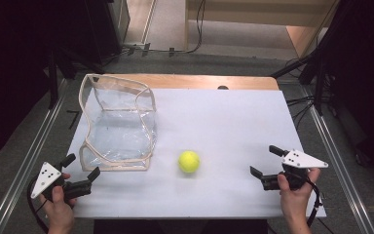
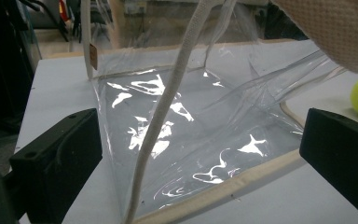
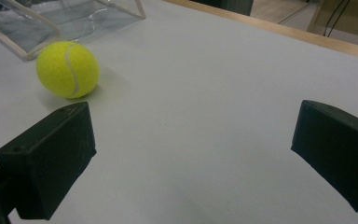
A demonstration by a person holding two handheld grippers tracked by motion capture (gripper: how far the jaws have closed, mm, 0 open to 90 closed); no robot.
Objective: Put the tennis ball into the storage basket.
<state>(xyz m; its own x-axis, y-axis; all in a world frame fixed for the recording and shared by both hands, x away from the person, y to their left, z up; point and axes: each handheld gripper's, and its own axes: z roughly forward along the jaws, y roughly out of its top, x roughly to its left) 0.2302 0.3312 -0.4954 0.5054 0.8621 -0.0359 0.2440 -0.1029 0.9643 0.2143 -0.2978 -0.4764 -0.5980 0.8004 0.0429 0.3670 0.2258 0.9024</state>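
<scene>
Two things wait on my table (image 1: 233, 122): ball (image 1: 189, 162) beside clear bag (image 1: 119, 124). My left gripper (image 1: 81, 172) gapes by the bag's edge to grab it; my right gripper (image 1: 264, 161) gapes toward the ball.

High view above, facing forward and down; 2 gripper views low and close, all sharing the tennis ball (image 1: 189, 162).

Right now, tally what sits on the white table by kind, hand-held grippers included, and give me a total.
Tennis ball, yellow: 1
Clear bag with cream trim, standing open: 1
Hand-held grippers, both open and holding nothing, left hand-held gripper and right hand-held gripper: 2
Total: 4
</scene>
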